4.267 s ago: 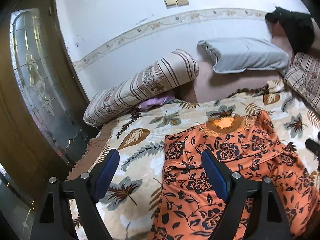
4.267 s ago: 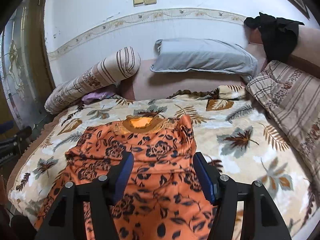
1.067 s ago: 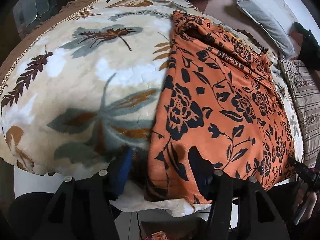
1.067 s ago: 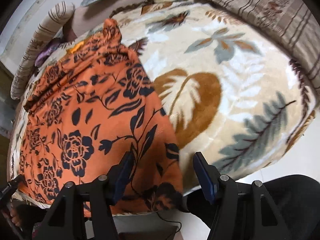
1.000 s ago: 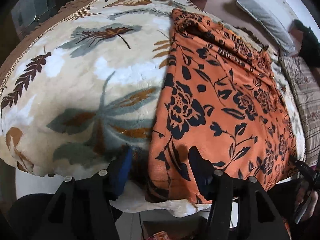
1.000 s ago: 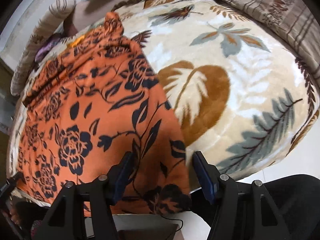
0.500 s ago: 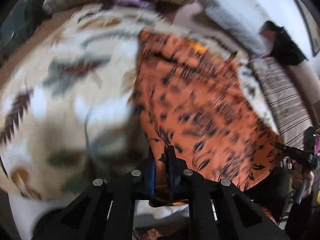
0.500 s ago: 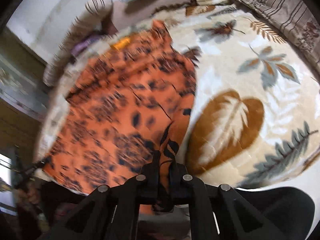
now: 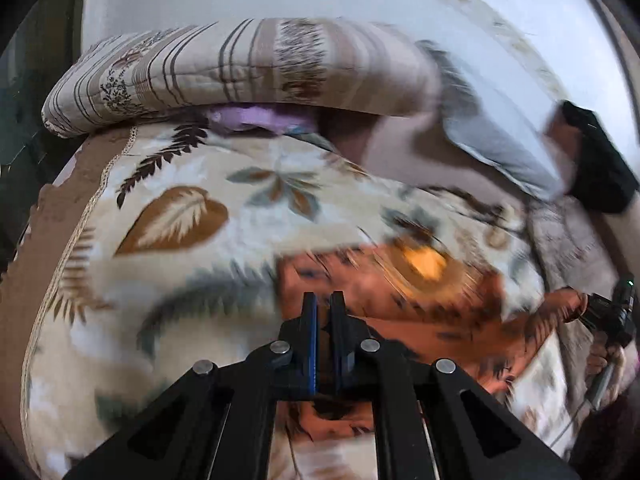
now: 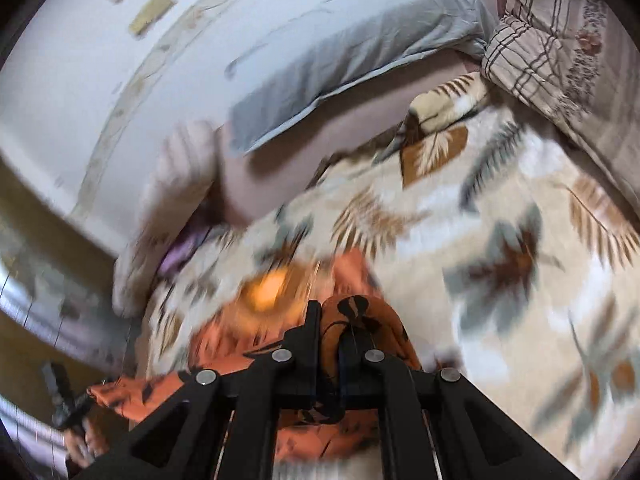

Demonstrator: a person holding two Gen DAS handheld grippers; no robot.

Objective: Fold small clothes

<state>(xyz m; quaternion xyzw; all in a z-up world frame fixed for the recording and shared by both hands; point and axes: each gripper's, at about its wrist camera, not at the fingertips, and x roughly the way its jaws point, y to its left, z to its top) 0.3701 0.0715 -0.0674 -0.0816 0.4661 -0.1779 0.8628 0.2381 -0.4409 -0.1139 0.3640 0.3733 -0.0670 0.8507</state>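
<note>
Orange cloth with black flowers, a small dress (image 9: 424, 312), is spread on the leafy blanket (image 9: 180, 216) that covers the bed. Both pictures are blurred, so the small details are hard to make out.

One bottom corner of the dress is pinched by the left gripper (image 9: 323, 304). Its two fingers are pressed nearly together, and a thin bit of orange cloth is caught between them. The other bottom corner is pinched by the right gripper (image 10: 329, 314), whose fingers are closed on a bunched lump of the dress (image 10: 360, 320). That lump is pushed up above the right gripper's fingertips.

In the left wrist view, the right gripper (image 9: 608, 316) can be seen at the far right edge of the blanket, with a stretched strip of the dress running to it. In the right wrist view, the left gripper (image 10: 68, 404) is seen low on the left side of the blanket, with the dress edge pulled out towards it.

The neck hole of the dress, a yellow-orange patch, is seen just past the grippers, nearer the top end of the blanket.

Past the top end of the blanket, a grey pillow (image 10: 352, 40) is leaned on the white wall (image 10: 80, 60). A striped bolster (image 9: 240, 68) is laid along the blanket's left side, and a purple thing (image 9: 256, 116) is tucked under it. A striped quilt (image 10: 560, 40) is piled by the blanket's right side.
</note>
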